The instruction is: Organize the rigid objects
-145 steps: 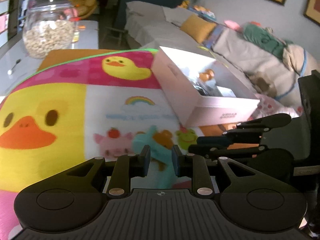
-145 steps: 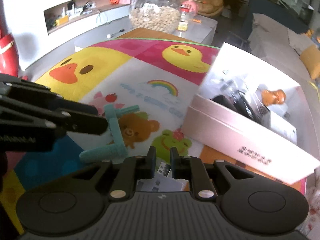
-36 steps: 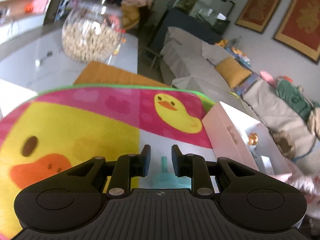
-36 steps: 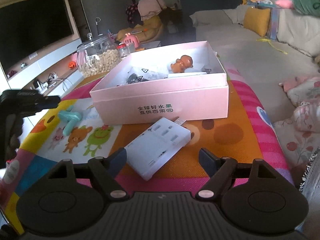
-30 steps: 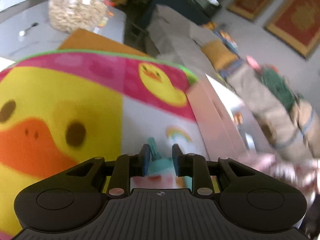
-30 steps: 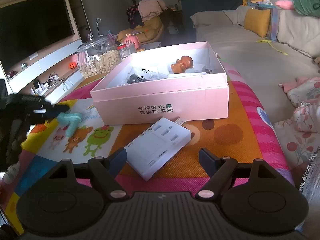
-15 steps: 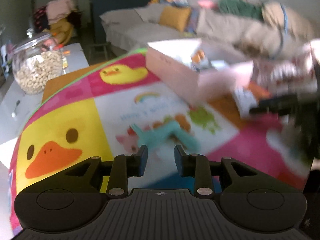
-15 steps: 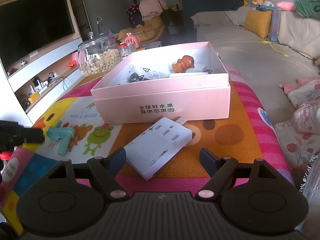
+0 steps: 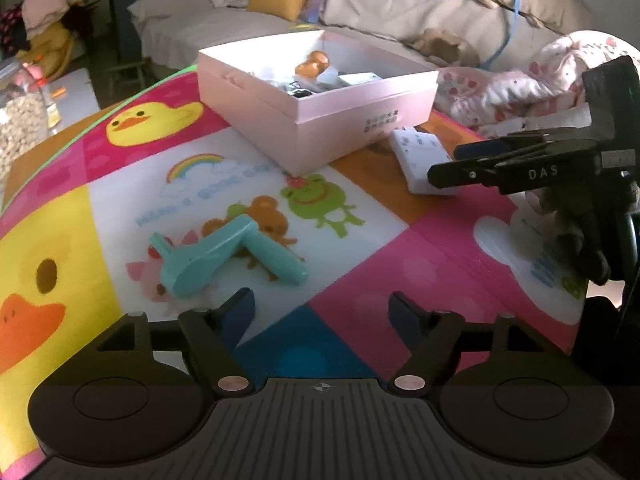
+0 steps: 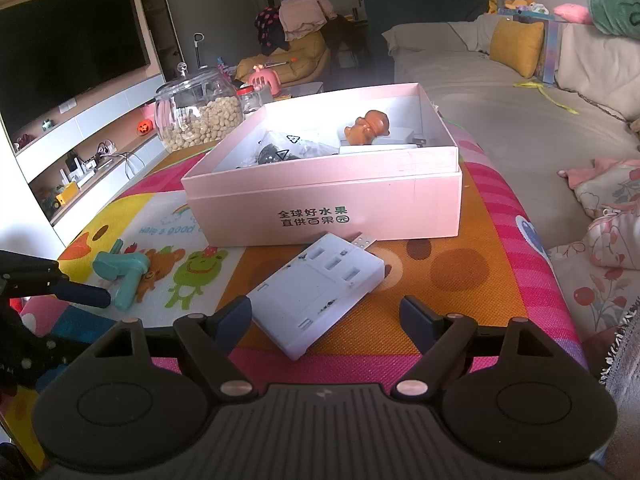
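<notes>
Two items, the teal toy [image 9: 224, 258] and white hub [image 10: 320, 296], lay outside the pink box [image 10: 328, 196], which held several. The left tool [image 9: 322, 312] was opening, empty; the right tool [image 10: 326, 318] stood wide, gripping nothing

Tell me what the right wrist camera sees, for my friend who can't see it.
The right gripper is open above a white power strip lying on a cartoon play mat, just in front of an open pink box holding small things. A teal toy lies on the mat at left, near the left gripper.
</notes>
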